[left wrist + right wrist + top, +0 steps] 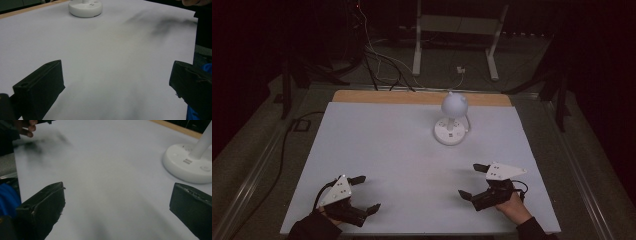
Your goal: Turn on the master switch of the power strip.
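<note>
While the room around you sits in near darkness, the white rectangular tabletop [402, 165] catches the light, with a strip of pale wood edge [412, 97] showing along its far side. You've got your left gripper [360, 194] low at the near left corner, its grey three-cornered plate on top, and its black jaws are spread wide with nothing between them; in the left gripper view they stand far apart at the bottom corners over bare white surface. Your right gripper [473, 180] sits at the near right, well apart from the left one, jaws likewise spread and holding nothing, pointing in toward the middle of the tabletop. Out ahead, toward the far centre-right, stands the small white desk lamp with a round ball-shaped head and a flat round base [451, 122], upright on its short stem, clear of both grippers. The left gripper view catches that round base [85, 8] at the top, and the right gripper view has it [187, 165] at the right, just beyond the right-hand jaw, with the stem rising from it. Beyond the tabletop, cables [377, 60] trail over the floor beside a white metal stand [457, 30].
</note>
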A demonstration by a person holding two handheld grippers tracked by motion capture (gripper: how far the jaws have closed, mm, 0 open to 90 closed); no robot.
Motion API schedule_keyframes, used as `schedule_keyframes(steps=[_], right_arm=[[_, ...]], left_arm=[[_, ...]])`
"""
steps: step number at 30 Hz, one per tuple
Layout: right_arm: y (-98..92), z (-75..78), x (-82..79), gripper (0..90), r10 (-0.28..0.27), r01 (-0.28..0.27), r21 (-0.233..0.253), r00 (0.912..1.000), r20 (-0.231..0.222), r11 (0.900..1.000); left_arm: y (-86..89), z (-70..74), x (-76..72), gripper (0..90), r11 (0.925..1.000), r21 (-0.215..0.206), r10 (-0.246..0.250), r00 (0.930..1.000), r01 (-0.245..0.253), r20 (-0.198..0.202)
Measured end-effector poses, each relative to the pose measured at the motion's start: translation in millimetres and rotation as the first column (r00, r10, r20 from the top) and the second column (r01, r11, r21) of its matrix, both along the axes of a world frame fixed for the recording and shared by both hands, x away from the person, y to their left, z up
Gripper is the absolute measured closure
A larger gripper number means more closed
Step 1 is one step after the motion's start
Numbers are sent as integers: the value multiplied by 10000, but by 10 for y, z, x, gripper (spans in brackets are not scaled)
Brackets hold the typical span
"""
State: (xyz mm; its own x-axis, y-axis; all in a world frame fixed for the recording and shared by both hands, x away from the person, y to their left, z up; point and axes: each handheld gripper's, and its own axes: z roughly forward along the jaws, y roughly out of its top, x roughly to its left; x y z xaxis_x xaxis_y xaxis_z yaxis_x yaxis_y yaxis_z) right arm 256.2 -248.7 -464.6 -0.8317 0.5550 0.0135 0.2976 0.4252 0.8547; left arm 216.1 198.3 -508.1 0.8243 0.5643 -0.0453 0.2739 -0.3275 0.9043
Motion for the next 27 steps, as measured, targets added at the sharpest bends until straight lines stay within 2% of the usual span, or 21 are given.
schedule_keyframes(steps=[4, 27], right_arm=[[14, 67, 89, 9, -152, 149, 83, 9995, 264, 9999], [69, 165, 539, 0, -864, 856, 193, 9954, 423, 9961]], left_arm=[[0, -1, 0, 1, 10000, 4, 0, 10000, 0, -9], [0, 0, -3, 1, 10000, 25, -14, 10000, 14, 13]])
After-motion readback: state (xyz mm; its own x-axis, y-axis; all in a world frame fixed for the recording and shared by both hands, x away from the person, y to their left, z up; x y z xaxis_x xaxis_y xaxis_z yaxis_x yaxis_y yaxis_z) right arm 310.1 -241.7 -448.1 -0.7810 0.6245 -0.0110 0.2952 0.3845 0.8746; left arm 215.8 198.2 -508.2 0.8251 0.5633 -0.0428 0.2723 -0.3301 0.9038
